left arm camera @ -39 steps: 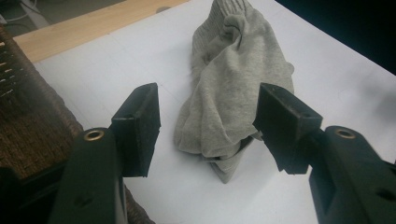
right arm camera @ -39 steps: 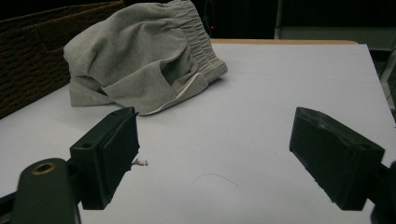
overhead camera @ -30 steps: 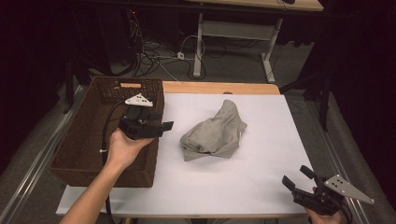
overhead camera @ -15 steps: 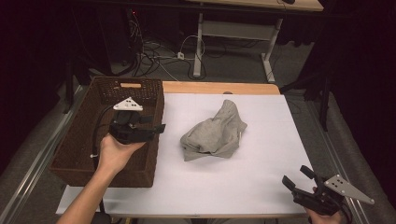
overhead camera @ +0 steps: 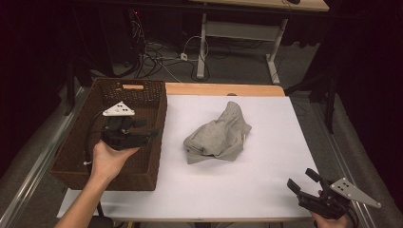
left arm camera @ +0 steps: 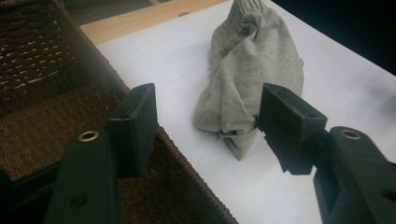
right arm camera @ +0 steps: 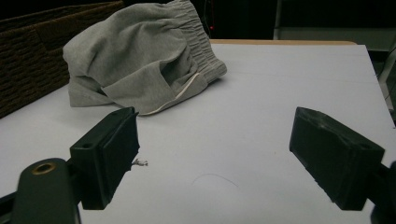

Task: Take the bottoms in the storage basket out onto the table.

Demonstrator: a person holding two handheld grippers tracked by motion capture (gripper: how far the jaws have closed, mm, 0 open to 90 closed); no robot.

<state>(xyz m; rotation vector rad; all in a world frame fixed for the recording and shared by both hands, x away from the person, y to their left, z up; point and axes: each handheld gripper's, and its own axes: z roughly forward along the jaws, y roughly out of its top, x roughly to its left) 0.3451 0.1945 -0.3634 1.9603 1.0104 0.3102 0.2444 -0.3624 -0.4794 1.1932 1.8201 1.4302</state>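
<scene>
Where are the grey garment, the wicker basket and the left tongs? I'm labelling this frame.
grey garment (overhead camera: 219, 135), high view, middle of the crumpled cloth.
wicker basket (overhead camera: 159, 107), high view, right wall.
left tongs (overhead camera: 151, 128), high view, between the tips.

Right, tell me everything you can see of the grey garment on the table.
The grey garment is a soft knit piece, like jersey, crumpled into a loose heap with a ribbed elastic band at one end and a pale seam edge showing in the folds. It lies on the white table top, near its middle, just right of the brown wicker basket and apart from it. Nothing but the table touches it.
</scene>
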